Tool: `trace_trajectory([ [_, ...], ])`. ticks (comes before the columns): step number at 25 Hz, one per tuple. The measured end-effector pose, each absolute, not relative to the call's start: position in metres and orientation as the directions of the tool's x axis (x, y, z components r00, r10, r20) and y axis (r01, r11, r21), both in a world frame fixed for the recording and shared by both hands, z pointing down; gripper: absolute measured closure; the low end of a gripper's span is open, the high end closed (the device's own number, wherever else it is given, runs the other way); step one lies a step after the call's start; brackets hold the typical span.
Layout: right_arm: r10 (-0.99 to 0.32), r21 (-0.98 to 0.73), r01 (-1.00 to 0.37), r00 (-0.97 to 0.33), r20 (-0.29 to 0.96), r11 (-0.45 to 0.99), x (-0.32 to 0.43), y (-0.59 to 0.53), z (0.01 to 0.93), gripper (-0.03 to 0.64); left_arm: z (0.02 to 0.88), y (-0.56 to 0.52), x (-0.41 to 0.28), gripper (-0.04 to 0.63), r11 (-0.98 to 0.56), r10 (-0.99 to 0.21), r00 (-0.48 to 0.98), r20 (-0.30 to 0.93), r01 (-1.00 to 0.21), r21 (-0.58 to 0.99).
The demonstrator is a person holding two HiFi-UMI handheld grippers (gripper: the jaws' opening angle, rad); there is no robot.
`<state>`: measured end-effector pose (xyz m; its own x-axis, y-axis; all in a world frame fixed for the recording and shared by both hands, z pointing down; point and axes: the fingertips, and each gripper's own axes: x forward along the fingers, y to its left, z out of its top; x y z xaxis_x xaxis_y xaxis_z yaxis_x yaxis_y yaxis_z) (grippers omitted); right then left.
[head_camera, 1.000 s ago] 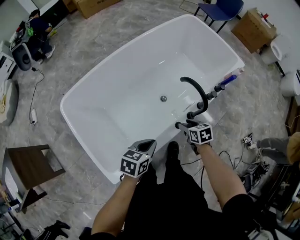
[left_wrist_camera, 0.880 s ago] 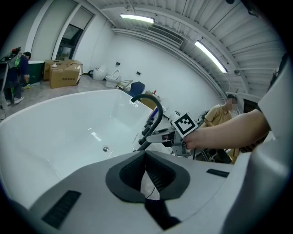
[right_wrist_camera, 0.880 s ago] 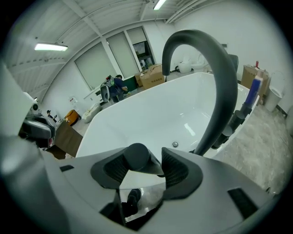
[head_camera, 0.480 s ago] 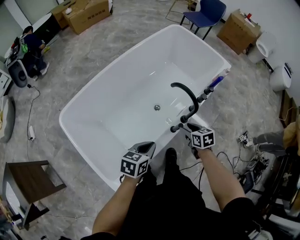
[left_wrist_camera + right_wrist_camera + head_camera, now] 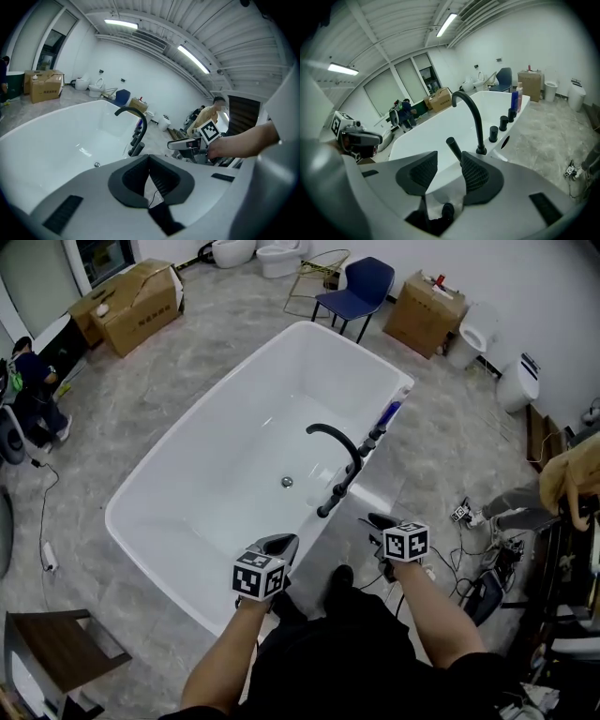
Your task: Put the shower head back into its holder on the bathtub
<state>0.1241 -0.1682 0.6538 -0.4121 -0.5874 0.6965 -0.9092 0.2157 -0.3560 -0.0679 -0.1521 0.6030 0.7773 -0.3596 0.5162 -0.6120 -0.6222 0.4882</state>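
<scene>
I see a glossy, smooth white rectangular bathtub (image 5: 187, 474) on a smooth grey marbled stone-look floor (image 5: 178, 381). The curved black metal spout (image 5: 336, 434) and black rod-shaped shower head (image 5: 330, 501) look matt. The brown boxes (image 5: 141, 307) are plain cardboard.

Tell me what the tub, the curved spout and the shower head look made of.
Tub: glossy white and smooth, with soft light reflections; likely acrylic or enamel, cannot tell which.
Spout: matte black, a thin bent tube; probably coated metal.
Shower head: the same matte black, a stick shape with no gleam; metal or plastic, unclear.
</scene>
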Motion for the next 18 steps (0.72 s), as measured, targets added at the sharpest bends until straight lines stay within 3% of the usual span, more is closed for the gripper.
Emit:
trace_trajectory([
  [9,-0.703,-0.395,-0.909,-0.367,0.609,0.132,0.197,-0.155,0.615,0.477,0.576,-0.165,-0.042,0.58,-0.65,-0.391,0.771,0.502,-0.618,0.443],
  [15,-0.759,-0.434,-0.874,-0.431,0.487,0.218,0.22,-0.157,0.565,0.52,0.55,-0.174,-0.016,0.58,-0.694,-0.409,0.754,0.514,-0.623,0.362],
  [18,-0.784,-0.427,-0.864,-0.452,0.426,0.266,0.233,-0.154,0.534,0.585,0.523,-0.185,0.002,0.58,-0.708,-0.441,0.756,0.484,-0.624,0.329],
])
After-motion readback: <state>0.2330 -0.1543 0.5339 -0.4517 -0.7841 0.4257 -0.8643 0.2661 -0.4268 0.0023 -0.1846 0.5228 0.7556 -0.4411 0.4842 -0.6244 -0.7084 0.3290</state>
